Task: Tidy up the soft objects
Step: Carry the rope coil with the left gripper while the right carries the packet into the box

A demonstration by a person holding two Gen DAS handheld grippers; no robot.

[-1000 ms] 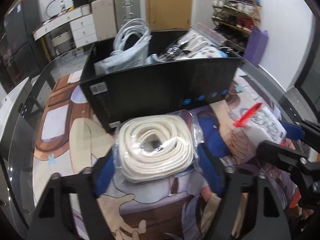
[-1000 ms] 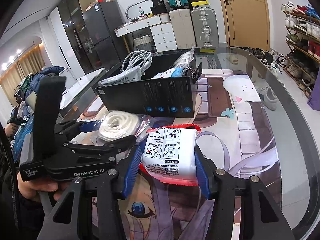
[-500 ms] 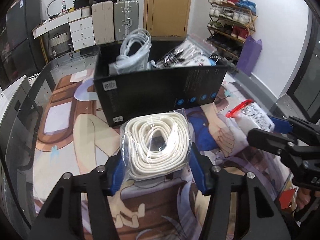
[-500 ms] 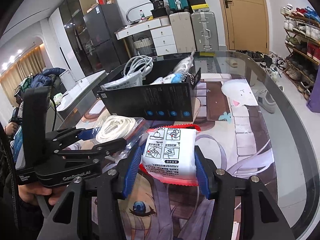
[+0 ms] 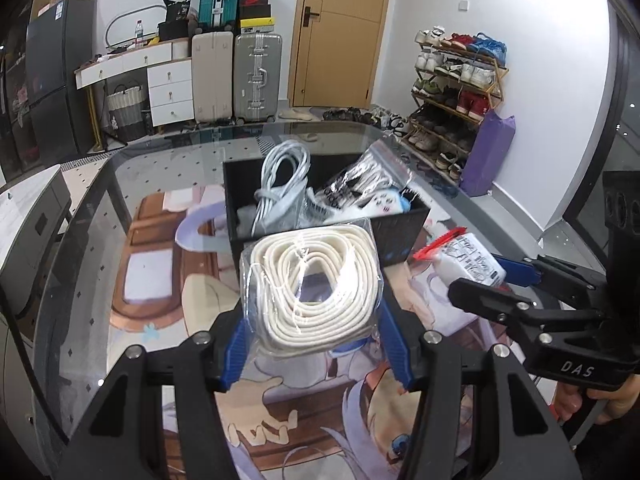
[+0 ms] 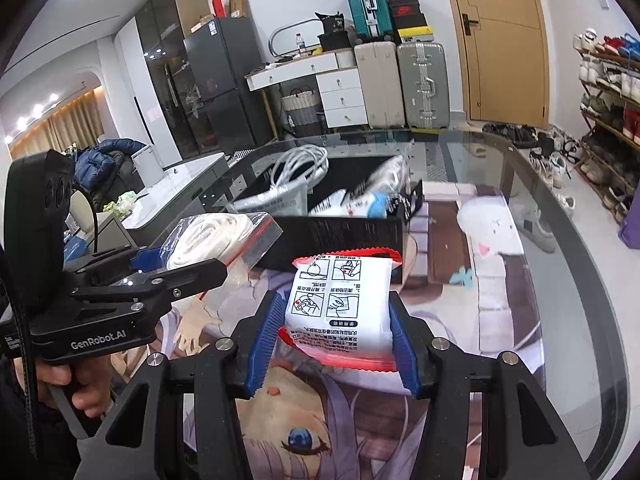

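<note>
Soft packets are both off the table now: the bagged coil of white cord (image 5: 316, 292) sits at the centre of the left wrist view, pinched between the blue pads of the left gripper (image 5: 314, 344), and the white sachet with red edges (image 6: 340, 304) is clamped in the right gripper (image 6: 334, 344) at the centre of its view. The left jaws have just been closing, with the bag between them. This looks like the carry step. Next, each load must clear the near wall of the black box (image 5: 400, 236), upper centre, then drop among the cables and bags inside.
</note>
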